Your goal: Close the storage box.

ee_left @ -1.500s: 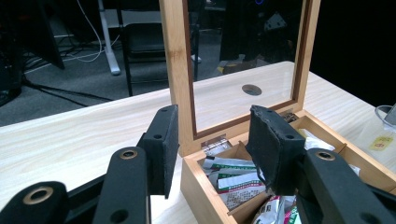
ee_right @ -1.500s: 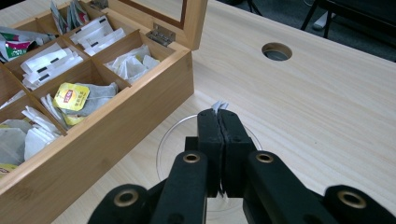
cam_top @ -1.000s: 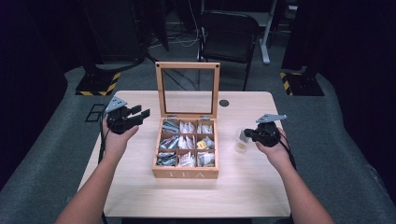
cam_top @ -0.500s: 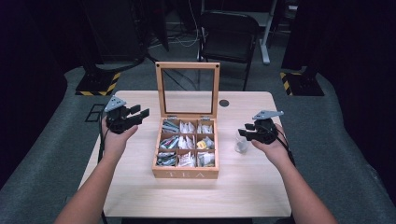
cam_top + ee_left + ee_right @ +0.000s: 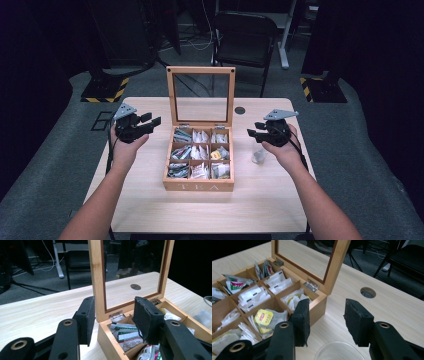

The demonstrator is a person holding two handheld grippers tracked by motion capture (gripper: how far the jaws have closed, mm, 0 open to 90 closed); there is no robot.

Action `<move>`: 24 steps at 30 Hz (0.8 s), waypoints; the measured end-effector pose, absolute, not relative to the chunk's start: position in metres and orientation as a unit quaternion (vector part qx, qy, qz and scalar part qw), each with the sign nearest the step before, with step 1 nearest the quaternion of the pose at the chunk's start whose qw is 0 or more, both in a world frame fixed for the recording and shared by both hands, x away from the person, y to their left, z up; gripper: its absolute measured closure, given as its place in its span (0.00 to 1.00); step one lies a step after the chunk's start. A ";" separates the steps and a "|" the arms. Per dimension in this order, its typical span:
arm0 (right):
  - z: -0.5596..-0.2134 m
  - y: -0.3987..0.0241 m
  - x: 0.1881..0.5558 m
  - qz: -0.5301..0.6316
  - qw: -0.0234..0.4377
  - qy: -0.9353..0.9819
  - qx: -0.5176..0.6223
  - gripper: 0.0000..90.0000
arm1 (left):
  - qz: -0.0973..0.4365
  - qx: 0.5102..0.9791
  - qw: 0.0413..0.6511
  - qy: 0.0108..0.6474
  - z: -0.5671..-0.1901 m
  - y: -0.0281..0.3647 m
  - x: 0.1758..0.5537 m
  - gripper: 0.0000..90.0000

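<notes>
The left gripper (image 5: 150, 121) is held above the left part of the table (image 5: 150, 200), just left of the wooden tea box (image 5: 199, 186). Its fingers (image 5: 87, 320) stand moderately apart with nothing between them and touch nothing; in the left gripper view the upright edge of the box's lid (image 5: 96, 277) shows through the gap, farther off.

The tea box sits at the middle of the table, the word TEA on its front wall, and its glass-paned lid (image 5: 200, 96) stands upright at the back. Inside are nine compartments in three rows, each holding tea bags (image 5: 200, 152); a yellow-labelled tea bag (image 5: 263, 316) lies in the right-hand compartment of the middle row, clearest in the right gripper view.

To the right of the box, a clear plastic cup (image 5: 259, 156) stands on the table, apart from the box. The right gripper (image 5: 256, 129) is held just above and behind the cup, not touching it. Its fingers (image 5: 358, 322) have just been opening and now stand about half apart, empty; in the right gripper view the cup's rim (image 5: 339, 351) lies below the gap, with bare table and the box's near corner beyond. A round cable hole (image 5: 368, 292) is in the table behind.
</notes>
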State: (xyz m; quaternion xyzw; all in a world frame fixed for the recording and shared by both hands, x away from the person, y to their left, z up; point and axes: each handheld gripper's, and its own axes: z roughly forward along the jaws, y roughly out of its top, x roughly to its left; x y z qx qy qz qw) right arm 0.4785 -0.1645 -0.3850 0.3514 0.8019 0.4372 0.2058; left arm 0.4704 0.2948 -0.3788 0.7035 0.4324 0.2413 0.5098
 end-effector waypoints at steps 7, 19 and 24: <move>-0.374 -0.160 0.485 0.445 0.199 0.798 0.353 0.61 | 0.243 0.704 0.511 0.429 -0.376 0.295 0.466 0.58; -0.353 -0.148 0.495 0.457 0.202 0.798 0.338 0.59 | 0.242 0.701 0.514 0.431 -0.376 0.296 0.467 0.58; -0.351 -0.143 0.500 0.456 0.201 0.803 0.329 0.60 | 0.242 0.699 0.515 0.432 -0.376 0.297 0.467 0.58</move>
